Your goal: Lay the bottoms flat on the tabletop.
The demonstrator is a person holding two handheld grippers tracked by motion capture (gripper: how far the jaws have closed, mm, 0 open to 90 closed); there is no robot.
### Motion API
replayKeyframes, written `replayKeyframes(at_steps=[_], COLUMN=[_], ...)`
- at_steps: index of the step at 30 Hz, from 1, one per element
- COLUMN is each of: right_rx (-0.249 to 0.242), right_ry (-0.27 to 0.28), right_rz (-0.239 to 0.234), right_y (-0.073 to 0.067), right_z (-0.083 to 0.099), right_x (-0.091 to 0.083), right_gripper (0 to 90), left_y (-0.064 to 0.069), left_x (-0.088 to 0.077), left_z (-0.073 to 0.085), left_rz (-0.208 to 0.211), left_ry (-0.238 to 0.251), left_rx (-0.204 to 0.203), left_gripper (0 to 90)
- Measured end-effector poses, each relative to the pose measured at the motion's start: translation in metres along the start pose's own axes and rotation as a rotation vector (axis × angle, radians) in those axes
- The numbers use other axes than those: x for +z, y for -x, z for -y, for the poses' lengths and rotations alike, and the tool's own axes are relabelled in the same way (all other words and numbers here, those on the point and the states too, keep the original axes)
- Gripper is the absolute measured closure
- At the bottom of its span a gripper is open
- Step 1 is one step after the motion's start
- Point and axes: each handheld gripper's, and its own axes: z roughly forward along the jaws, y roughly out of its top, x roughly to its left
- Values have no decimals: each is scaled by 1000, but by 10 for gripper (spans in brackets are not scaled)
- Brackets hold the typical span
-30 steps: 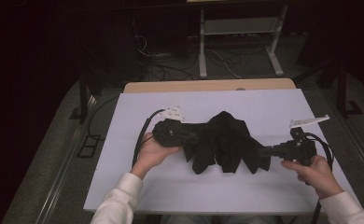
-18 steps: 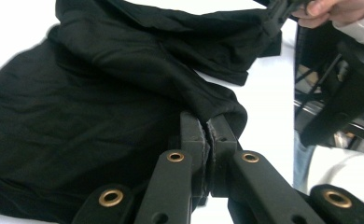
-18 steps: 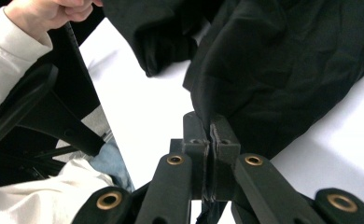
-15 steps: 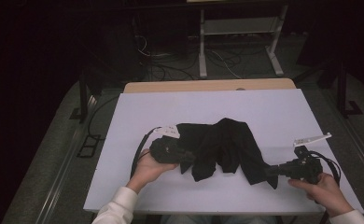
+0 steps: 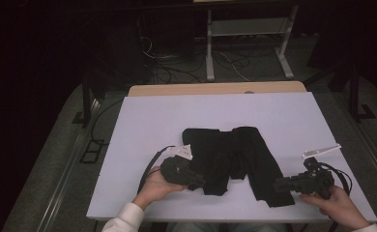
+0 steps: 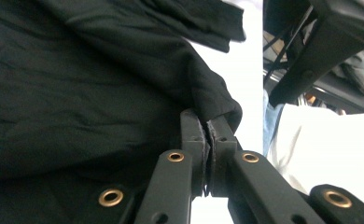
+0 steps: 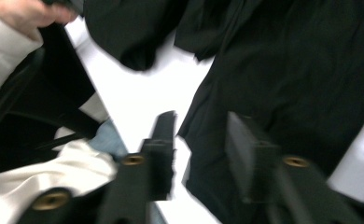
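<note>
the left tongs (image 6: 207, 140) are pinched together on a fold of the black garment (image 5: 235, 162), whose cloth hides their tips; the right tongs (image 7: 199, 140) stand apart, having just been opening, with the garment's corner lying loose between them, their jaws blurred; beyond both tongs the garment lies spread on the white desk (image 5: 143, 121), its folds too dark to make out; past it the desk is bare up to its far edge; the near edge lies just behind both tongs.
</note>
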Motion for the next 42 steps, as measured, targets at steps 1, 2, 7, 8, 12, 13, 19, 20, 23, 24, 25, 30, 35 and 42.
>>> replayKeyframes(at_steps=[1,2,7,8,12,13,19,20,23,24,25,30,35,42], right_rx=[-10,-21,-62,-64,-85,-89,-84,-86,-81,-83,-78,-28,33,54], right_ry=[14,25,77,88,125,131,124,129,155,165,173,178,118,64], right_rz=[15,26,76,82,105,109,171,179,199,205,213,234,256,265], right_y=[-2,-3,-5,-5,-4,-3,9,11,21,24,27,50,71,79], right_z=[-3,-6,-33,-40,-72,-80,-128,-135,-155,-160,-164,-178,-175,-163], right_x=[-1,-1,0,0,1,1,4,4,6,7,9,29,55,75], right_gripper=[500,461,259,208,114,72,0,0,0,0,0,0,0,29], left_y=[0,1,0,0,2,2,4,4,3,3,2,2,1,1], left_x=[1,2,3,4,5,5,8,8,8,9,9,10,9,11], left_z=[1,3,6,7,7,7,8,8,8,8,8,8,9,9], left_rz=[6,10,33,39,55,63,86,88,88,87,87,86,84,83], left_ry=[-3,-6,-7,-10,-29,-31,-46,-46,-40,-37,-35,-34,-31,-36], left_rx=[1,-1,-4,-4,12,17,41,44,46,48,49,52,52,56], left_gripper=[879,879,879,879,880,880,880,880,879,879,879,879,878,877])
